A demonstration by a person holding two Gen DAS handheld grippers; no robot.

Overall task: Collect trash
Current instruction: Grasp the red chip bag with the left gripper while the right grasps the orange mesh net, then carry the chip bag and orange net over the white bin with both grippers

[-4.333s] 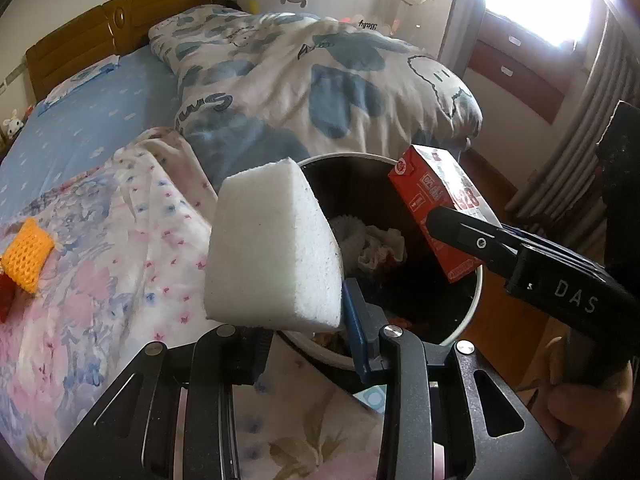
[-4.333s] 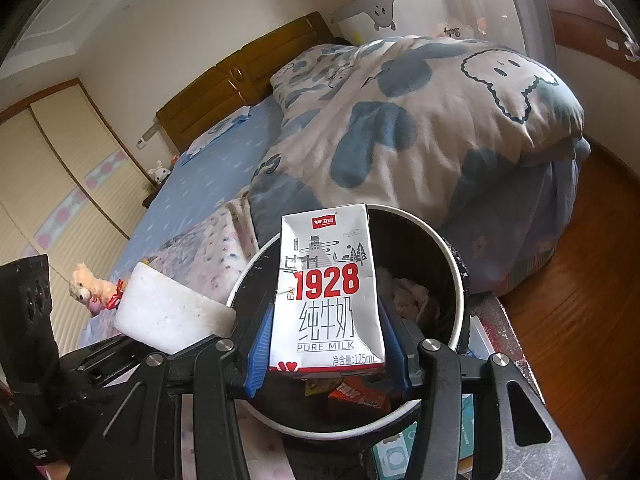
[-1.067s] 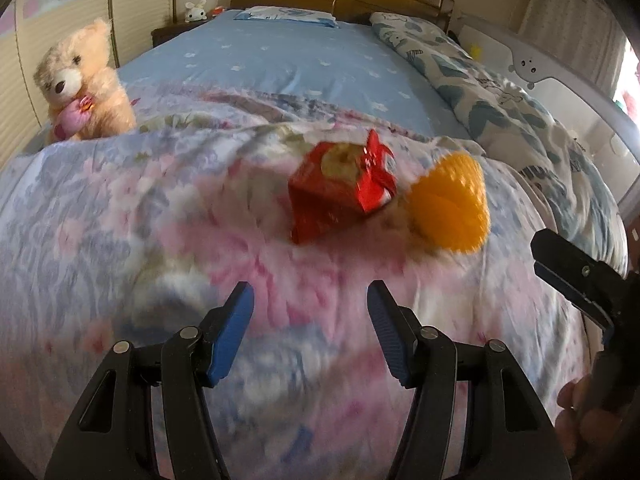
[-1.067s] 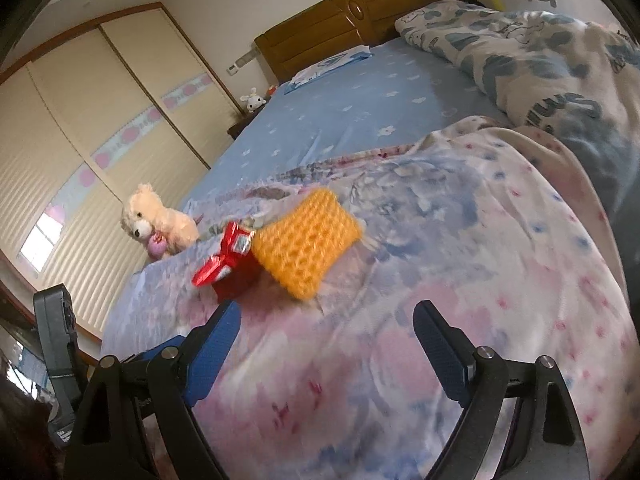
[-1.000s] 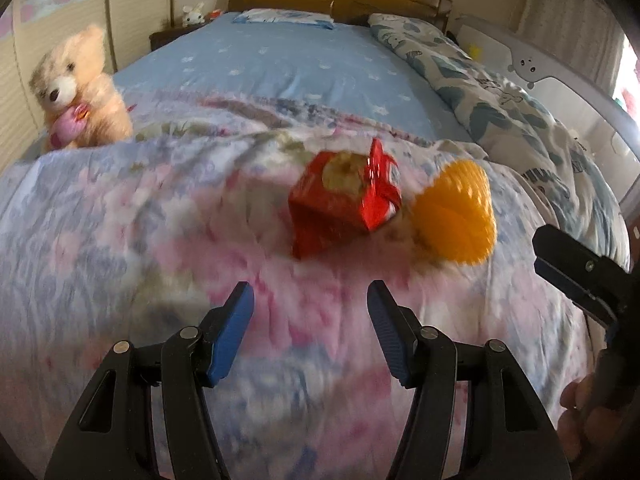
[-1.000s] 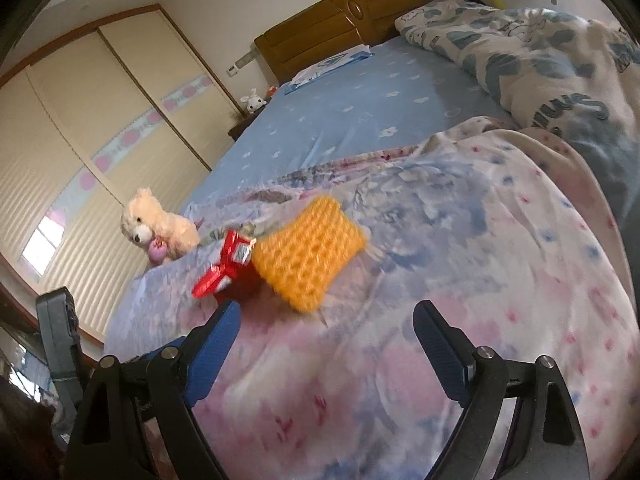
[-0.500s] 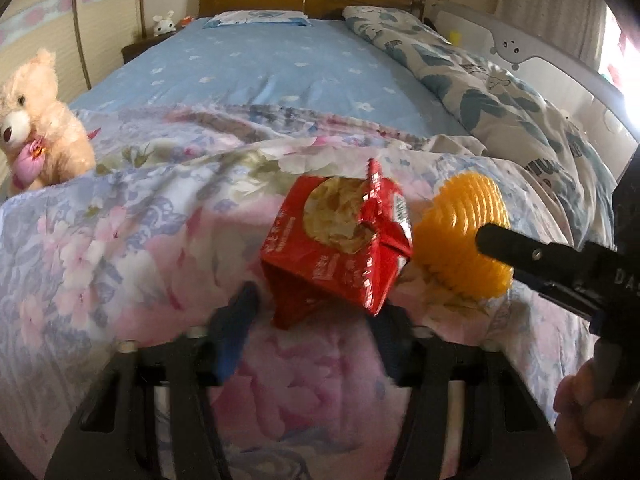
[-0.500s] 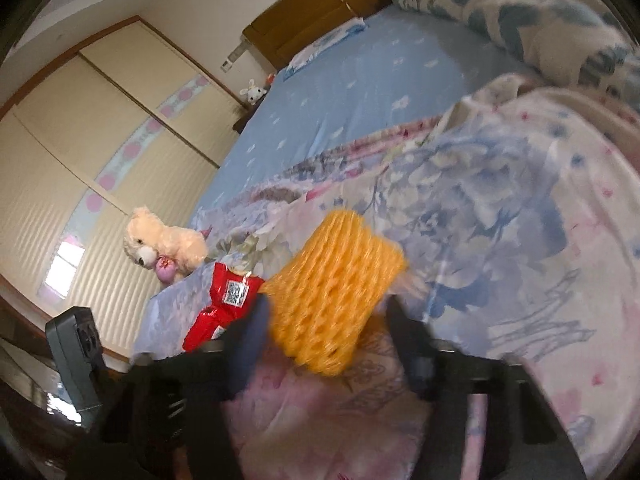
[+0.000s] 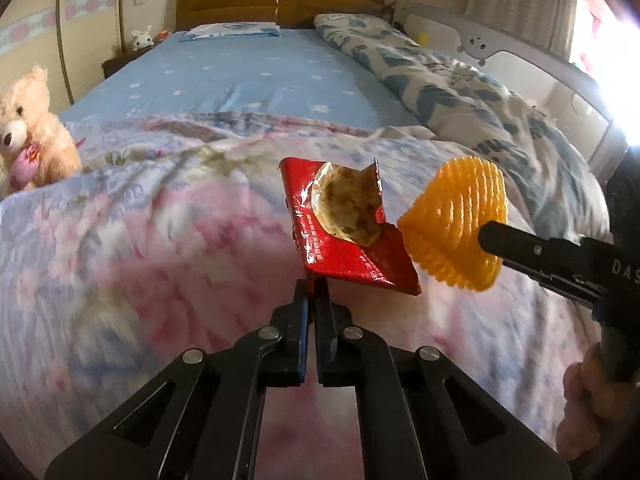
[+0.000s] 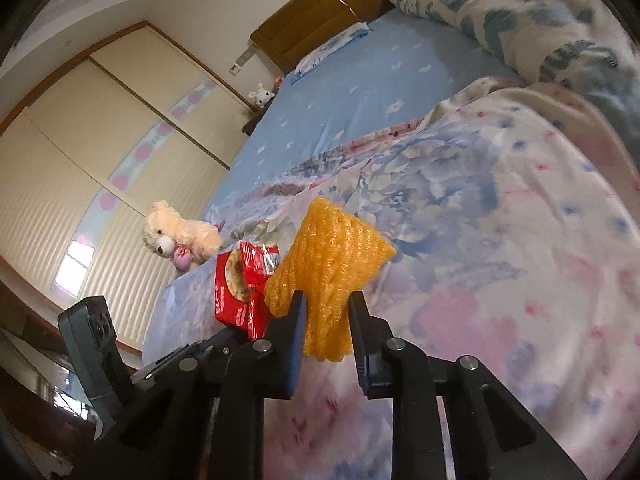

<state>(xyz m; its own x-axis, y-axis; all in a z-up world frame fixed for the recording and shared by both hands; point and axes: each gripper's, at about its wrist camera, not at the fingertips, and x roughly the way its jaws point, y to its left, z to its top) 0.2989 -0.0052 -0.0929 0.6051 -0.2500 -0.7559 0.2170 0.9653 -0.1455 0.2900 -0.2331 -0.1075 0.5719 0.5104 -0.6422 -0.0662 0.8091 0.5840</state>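
The teddy bear (image 9: 30,128) sits at the far left of the floral quilt (image 9: 140,240), cut off by the frame edge in the left wrist view; its lower body is hidden behind a fold of the quilt.

Right of the bear, near the middle of the quilt, the left gripper (image 9: 311,296) has its jaws pressed together on the lower edge of the red snack wrapper (image 9: 344,232). The wrapper is torn open and crumpled, with a clear window showing a brownish round snack picture or remnant; which one is hard to tell. Its printed text is too small to read. It is lifted off the quilt, tilted.

Just right of the wrapper, the orange foam fruit net (image 9: 456,228) is a ribbed, honeycombed sleeve, squeezed narrow at its lower end. The right gripper (image 10: 326,324) is closing, and its pads already press on the net's pinched waist; the net's bottom end hangs out below them. In the left wrist view only one black finger of it shows, and the hand (image 9: 588,408) holding it is cut off at the right edge.
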